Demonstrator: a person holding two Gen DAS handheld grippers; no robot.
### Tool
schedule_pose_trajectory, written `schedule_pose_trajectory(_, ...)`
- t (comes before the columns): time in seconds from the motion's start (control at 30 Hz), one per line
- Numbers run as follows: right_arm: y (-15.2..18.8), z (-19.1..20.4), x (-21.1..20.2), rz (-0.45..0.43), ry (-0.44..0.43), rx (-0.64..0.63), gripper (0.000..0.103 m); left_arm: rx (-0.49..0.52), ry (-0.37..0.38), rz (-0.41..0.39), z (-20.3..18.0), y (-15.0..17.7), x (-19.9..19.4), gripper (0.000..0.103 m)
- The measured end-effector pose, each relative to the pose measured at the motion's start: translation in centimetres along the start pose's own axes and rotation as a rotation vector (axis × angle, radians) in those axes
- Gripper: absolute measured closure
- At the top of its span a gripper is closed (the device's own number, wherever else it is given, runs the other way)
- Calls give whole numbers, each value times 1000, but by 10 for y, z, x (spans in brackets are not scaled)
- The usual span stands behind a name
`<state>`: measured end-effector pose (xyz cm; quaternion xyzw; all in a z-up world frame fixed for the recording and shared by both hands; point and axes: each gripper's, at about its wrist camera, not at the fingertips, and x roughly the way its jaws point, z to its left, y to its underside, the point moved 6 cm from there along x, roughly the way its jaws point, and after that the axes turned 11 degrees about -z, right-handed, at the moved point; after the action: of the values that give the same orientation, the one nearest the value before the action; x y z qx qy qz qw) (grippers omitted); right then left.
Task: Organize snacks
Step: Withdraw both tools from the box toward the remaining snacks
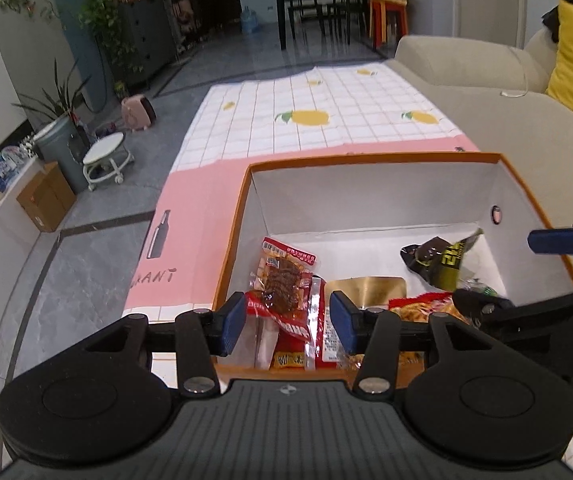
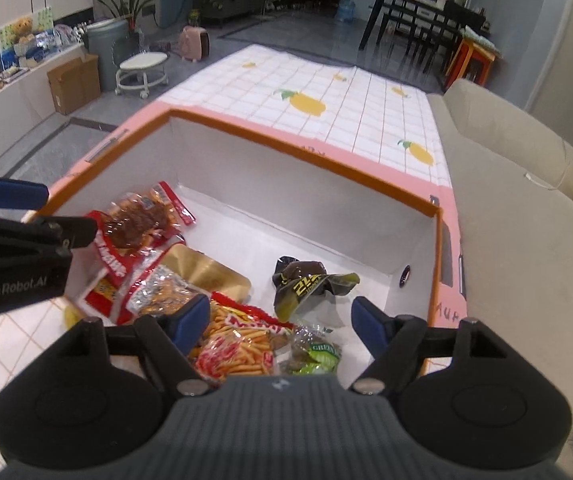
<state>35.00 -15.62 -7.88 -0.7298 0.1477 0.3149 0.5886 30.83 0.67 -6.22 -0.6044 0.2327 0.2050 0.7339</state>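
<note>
An orange-rimmed white box (image 1: 366, 157) (image 2: 310, 152) sits on the tablecloth and holds several snack packs. My left gripper (image 1: 286, 320) is open over the box's near left side, above a red meat snack pack (image 1: 282, 280) (image 2: 138, 220). My right gripper (image 2: 282, 320) is open and empty over the near right side, above a red chip bag (image 2: 238, 344) and a green pack (image 2: 318, 356). A crumpled dark bag (image 1: 442, 260) (image 2: 306, 280) lies toward the far right. A gold pouch (image 1: 370, 288) (image 2: 210, 272) lies in the middle.
The table carries a pink and white checked cloth with lemons (image 1: 306, 120) (image 2: 306, 100). A beige sofa (image 1: 486, 92) (image 2: 526, 220) runs along the right. A stool (image 1: 106, 156), bin and cardboard box (image 1: 46, 196) stand on the floor at left.
</note>
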Motion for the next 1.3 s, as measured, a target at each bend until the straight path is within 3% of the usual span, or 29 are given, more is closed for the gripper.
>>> schedule_pose_trajectory(0.23, 3, 5, -46, -98, 4, 6, 28, -63, 33, -46, -5, 16, -41, 46)
schedule_pose_trajectory(0.43, 23, 4, -80, -136, 13, 56, 27, -120, 57, -20, -13, 41, -64, 43)
schedule_pose_trajectory(0.7, 67, 3, -113, -139, 12, 139, 27, -166, 116, 6, -23, 80, -86, 43)
schedule_pose_trajectory(1.17, 127, 8, -133, -141, 16, 230, 28, -232, 101, -10, -28, 120, -101, 42)
schedule_pose_trajectory(1.3, 139, 14, -128, -113, 4, 227, 34, -201, 84, -8, -31, 129, -96, 42)
